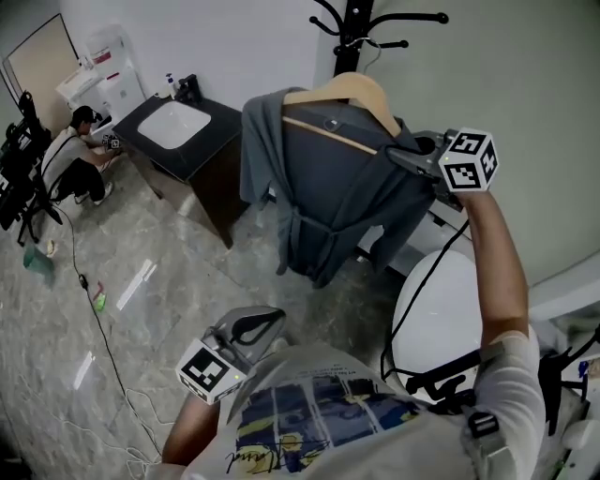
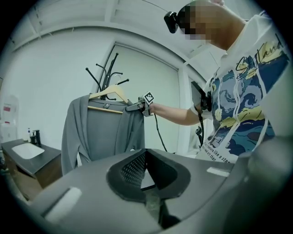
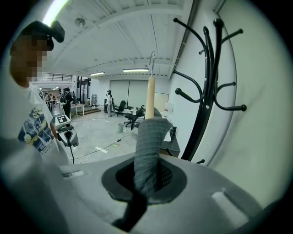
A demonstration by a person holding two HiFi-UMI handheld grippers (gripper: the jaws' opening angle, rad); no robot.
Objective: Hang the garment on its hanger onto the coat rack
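Note:
A grey garment hangs on a wooden hanger held up in the air just below the black coat rack. My right gripper is shut on the garment's right shoulder, over the end of the hanger. In the right gripper view the grey cloth is pinched between the jaws, the hanger rises with its metal hook on top, and the coat rack stands close on the right. My left gripper is low by the person's chest, shut and holding nothing. Its view shows the garment and rack from afar.
A dark vanity with a white sink stands left of the garment. A person crouches at the far left near a tripod. A white rounded object sits under the right arm. Cables trail across the marble floor.

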